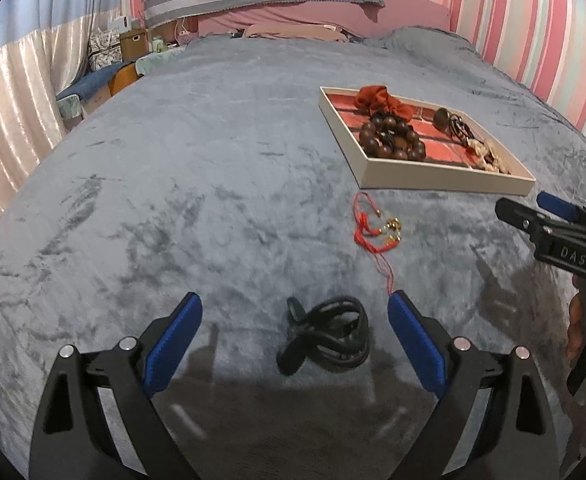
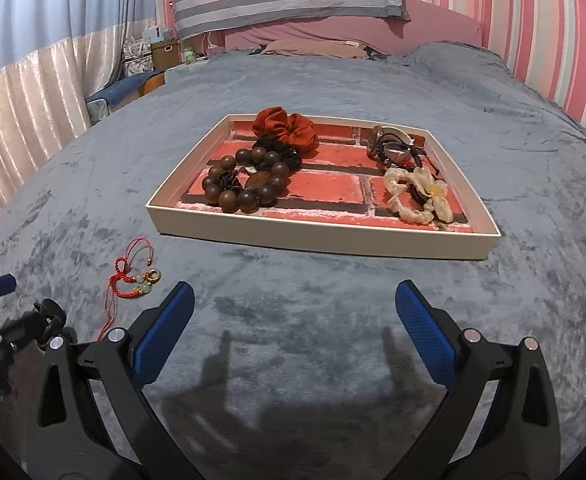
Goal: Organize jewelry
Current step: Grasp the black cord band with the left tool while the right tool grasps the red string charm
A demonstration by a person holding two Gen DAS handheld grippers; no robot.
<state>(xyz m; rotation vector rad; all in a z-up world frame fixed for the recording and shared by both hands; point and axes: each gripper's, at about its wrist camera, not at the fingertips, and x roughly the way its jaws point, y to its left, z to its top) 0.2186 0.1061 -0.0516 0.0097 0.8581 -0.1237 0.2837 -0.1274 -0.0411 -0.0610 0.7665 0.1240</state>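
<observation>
I am holding my left gripper (image 1: 295, 314) spread wide just over the grey blanket (image 1: 173, 200), low in the frame, so that the black hair tie (image 1: 327, 334) is sitting between its blue pads (image 1: 173, 344) with room to spare on both sides; nothing is gripped. I judge this one is next to go.

My right gripper (image 2: 293, 304) is also gaping wide and carrying nothing, waiting short of the white tray (image 2: 313, 240) at frame centre.

The tray is already keeping the wooden bead bracelet (image 2: 245, 180), the rust scrunchie (image 2: 285, 124) and the cream scrunchie (image 2: 417, 192). The red cord bracelet (image 1: 373, 228) is lying loose on the blanket, just below the tray's near edge in the left view.
</observation>
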